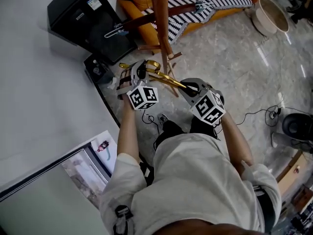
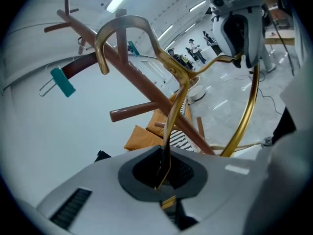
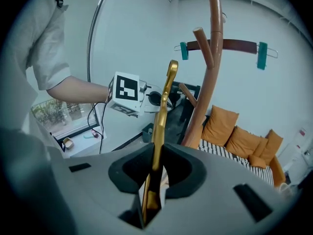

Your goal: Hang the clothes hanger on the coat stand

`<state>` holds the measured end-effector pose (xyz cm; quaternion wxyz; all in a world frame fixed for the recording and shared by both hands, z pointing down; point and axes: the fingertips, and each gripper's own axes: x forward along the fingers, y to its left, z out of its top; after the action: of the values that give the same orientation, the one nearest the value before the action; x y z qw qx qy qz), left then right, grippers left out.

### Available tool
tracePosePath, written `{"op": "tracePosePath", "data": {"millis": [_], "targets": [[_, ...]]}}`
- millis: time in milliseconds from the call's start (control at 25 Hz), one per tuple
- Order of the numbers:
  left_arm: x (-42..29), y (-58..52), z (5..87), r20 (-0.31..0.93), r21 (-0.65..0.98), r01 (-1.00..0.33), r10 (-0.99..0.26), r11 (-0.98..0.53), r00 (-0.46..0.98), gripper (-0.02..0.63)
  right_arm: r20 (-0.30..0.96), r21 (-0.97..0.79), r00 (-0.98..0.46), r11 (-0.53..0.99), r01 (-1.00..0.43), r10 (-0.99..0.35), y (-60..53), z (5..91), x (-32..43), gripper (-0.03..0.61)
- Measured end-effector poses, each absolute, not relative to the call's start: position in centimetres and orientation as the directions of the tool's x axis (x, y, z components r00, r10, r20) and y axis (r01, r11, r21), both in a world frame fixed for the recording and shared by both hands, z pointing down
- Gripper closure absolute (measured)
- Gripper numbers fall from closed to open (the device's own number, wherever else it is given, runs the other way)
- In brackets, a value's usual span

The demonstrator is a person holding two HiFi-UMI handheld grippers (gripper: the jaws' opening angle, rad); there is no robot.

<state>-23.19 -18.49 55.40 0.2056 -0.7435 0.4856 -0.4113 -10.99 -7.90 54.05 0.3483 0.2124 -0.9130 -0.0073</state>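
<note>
I hold a gold hanger (image 1: 165, 78) between both tools, just in front of the coat stand (image 1: 160, 18). My left gripper (image 2: 164, 177) is clamped tight on one thin arm below the hook. My right gripper (image 3: 152, 180) pinches the other arm. The hook is close beside the stand's pole; I cannot tell if they touch. High on the stand hangs a dark hanger with teal clips (image 3: 222, 45).

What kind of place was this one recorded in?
Probably a staged living-room corner in a larger workspace: orange sofa with striped throw, wooden coat stand, loose cables on a polished stone floor.
</note>
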Motion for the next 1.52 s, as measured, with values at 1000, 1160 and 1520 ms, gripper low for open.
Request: {"op": "tracePosePath", "data": {"millis": [1000, 1160, 1520], "targets": [[-22.4, -25.4, 55.1, 0.41, -0.729, -0.422, -0.837, -0.539, 0.363, 0.606, 0.614, 0.125, -0.557, 0.765, -0.632, -0.56, -11.9, 54.6, -13.1, 0.525], [-22.5, -26.1, 55.5, 0.419, -0.727, -0.42, -0.836, -0.543, 0.355, 0.604, 0.621, 0.12, -0.548, 0.759, -0.64, -0.56, -12.6, 55.0, -13.2, 0.525], [-23.1, -27.4, 57.5, 0.435, -0.727, -0.413, -0.833, -0.549, 0.342, 0.604, 0.651, 0.112, -0.523, 0.751, -0.651, -0.551, -13.8, 57.1, -13.7, 0.525]]}}
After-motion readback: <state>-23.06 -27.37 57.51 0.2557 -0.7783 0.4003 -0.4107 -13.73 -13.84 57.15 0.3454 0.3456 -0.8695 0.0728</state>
